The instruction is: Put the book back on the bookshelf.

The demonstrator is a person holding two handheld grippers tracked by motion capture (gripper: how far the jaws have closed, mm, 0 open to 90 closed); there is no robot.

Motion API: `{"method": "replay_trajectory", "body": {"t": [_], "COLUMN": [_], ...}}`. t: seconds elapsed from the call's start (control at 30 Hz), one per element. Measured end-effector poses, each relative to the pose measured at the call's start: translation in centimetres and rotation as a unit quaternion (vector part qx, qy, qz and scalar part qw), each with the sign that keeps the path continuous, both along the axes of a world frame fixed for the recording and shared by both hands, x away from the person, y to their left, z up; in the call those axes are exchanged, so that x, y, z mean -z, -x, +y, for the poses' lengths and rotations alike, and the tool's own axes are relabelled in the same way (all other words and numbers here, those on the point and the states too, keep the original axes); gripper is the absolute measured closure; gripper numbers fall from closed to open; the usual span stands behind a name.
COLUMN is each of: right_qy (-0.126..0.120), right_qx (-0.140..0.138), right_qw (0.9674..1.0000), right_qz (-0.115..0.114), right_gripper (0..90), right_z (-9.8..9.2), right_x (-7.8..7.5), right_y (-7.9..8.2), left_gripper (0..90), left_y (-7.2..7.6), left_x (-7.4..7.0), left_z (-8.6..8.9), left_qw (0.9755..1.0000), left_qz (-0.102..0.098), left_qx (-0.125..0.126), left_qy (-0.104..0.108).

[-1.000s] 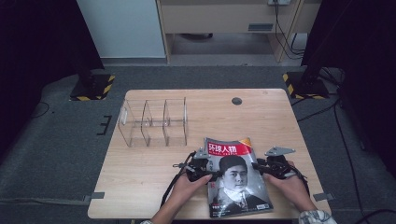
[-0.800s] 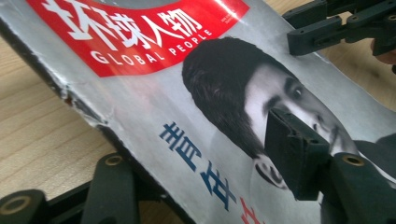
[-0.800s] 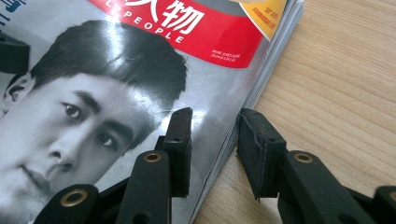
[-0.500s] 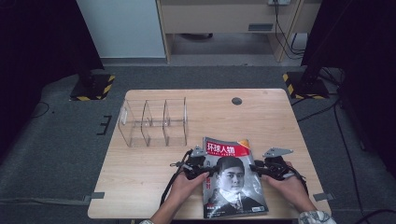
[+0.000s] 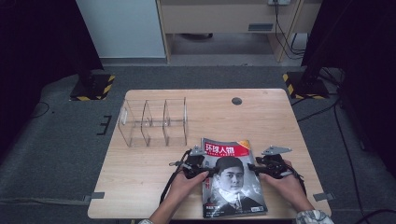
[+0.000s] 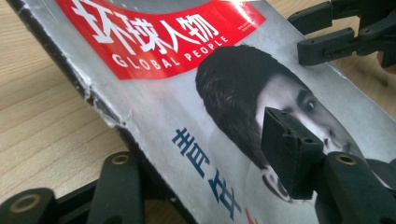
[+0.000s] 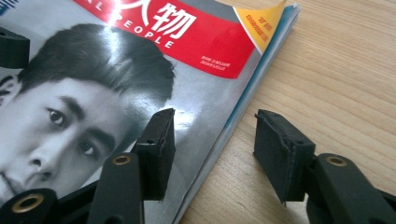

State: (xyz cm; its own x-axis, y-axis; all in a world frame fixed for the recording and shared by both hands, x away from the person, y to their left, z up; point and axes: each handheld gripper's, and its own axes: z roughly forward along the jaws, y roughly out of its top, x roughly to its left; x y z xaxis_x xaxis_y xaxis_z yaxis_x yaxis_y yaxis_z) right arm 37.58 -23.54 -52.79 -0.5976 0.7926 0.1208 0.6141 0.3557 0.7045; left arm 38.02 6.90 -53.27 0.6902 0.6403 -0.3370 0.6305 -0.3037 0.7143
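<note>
Magazine (image 5: 233,179): it lies flat on the near right part of the table (image 5: 140,186), cover up, with the spine at the left and the page edges at the right.
Handling: it is judged light, thin and floppy; the glossy cover is likely slippery, and the spine is already torn and frayed (image 6: 100,109), so it should be spared.
Hold: both long edges are judged best, taken near the middle so the sheet sags less.
Left gripper (image 5: 198,168): the jaws have just been opening; they are spread across the spine edge, one under it, one over the cover, not pressing.
Right gripper (image 7: 212,149): the jaws have just been opening; they straddle the page edge without pinching.
Edges: the near table edge is close.
Open room: bare wood is seen to the left and beyond; the clear rack (image 5: 154,122) stands at the far left.
</note>
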Motion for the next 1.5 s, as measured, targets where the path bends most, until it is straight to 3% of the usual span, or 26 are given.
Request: {"method": "replay_trajectory", "body": {"t": [0.07, 0.23, 0.4, 0.67, 1.07, 1.27, 1.5], "right_qy": [-0.004, -0.004, -0.009, -0.007, -0.006, -0.008, -0.009], "right_qx": [-0.004, -0.014, -0.013, -0.017, -0.028, -0.03, -0.031], "right_qw": [1.0, 0.9999, 0.9999, 0.9998, 0.9996, 0.9995, 0.9995], "right_qz": [0.001, 0.0, 0.003, -0.001, -0.002, 0.001, -0.001], "right_gripper": [51.7, 54.3, 61.4, 64.6, 64.7, 64.7, 64.7], "right_z": [0.1, 0.3, 0.0, 0.1, 0.3, 0.4, 0.3], "right_x": [0.0, 0.0, 0.0, -0.1, 0.0, 0.0, 0.1], "right_y": [0.0, 0.1, 0.1, 0.2, 0.4, 0.4, 0.3], "left_gripper": [40.0, 41.4, 43.0, 48.4, 53.8, 51.1, 40.2], "left_y": [-0.3, -1.3, -2.5, -3.5, -4.3, -4.6, -4.8], "left_x": [-0.3, -1.2, -1.4, -1.4, -1.8, -2.0, -2.1], "left_z": [-0.2, -0.2, 0.0, 0.1, -0.9, -1.8, -1.9], "left_qw": [0.9999, 0.9996, 0.9995, 0.9993, 0.9994, 0.9991, 0.9986], "left_qz": [-0.001, -0.005, 0.007, 0.019, 0.016, 0.015, 0.019], "left_qx": [0.015, 0.028, 0.03, 0.02, 0.025, 0.038, 0.047], "left_qy": [-0.006, -0.005, 0.008, 0.026, 0.018, 0.01, 0.015]}}
